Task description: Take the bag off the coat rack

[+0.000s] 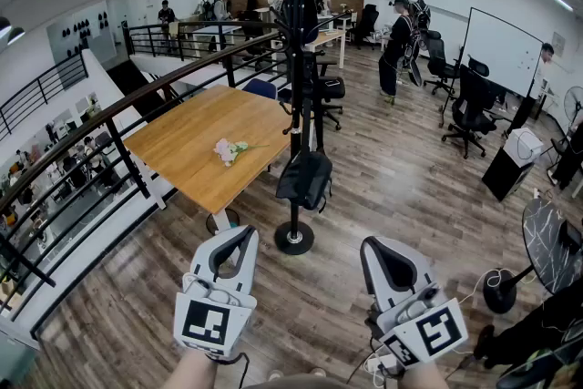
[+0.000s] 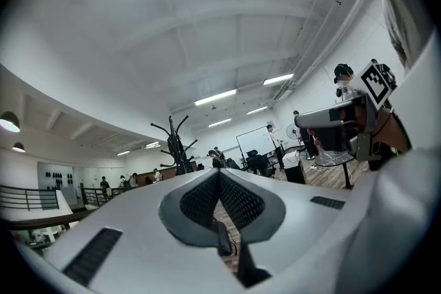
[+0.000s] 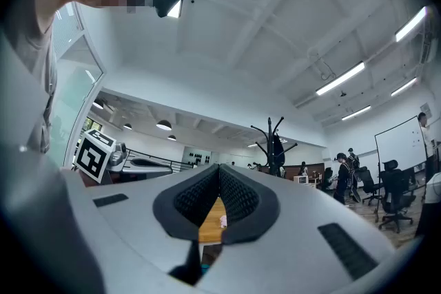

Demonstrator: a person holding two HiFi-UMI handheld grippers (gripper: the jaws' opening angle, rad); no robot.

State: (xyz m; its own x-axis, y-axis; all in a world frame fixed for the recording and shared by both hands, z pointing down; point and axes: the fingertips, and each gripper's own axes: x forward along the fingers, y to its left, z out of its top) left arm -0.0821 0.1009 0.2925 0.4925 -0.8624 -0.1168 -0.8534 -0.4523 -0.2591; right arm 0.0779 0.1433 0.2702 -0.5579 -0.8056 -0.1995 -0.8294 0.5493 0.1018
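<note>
While both tools hang low at the bottom of the head view, the bag (image 1: 305,179) sits straight ahead of them, well apart from both, out across bare wooden floor (image 1: 383,187). It is black and slung low on the coat rack (image 1: 296,32), just above the round base and bulging a touch to the right of the pole. The left tool (image 1: 239,240) is closed on nothing, its black pads meeting in its own view. The right tool (image 1: 375,249) is the same, pads together, with only the tabletop (image 1: 196,141) showing past them.

Here's the relation that matters: the pole falls almost midway between the two tools, so neither hand has a clear lead. I'd give the right one a slight edge because the bag leans to its side. The rack stands upright, and the strap runs up along the pole. Which hook carries it I can't make out, but the bag likely has to go up before it comes away.

Count it off: one bag down low, one coat rack, two tools, and one tabletop left of the rack with one small bunch of pink flowers (image 1: 226,150). Something dark also hangs up near the top hooks, and I can't tell what it is.
</note>
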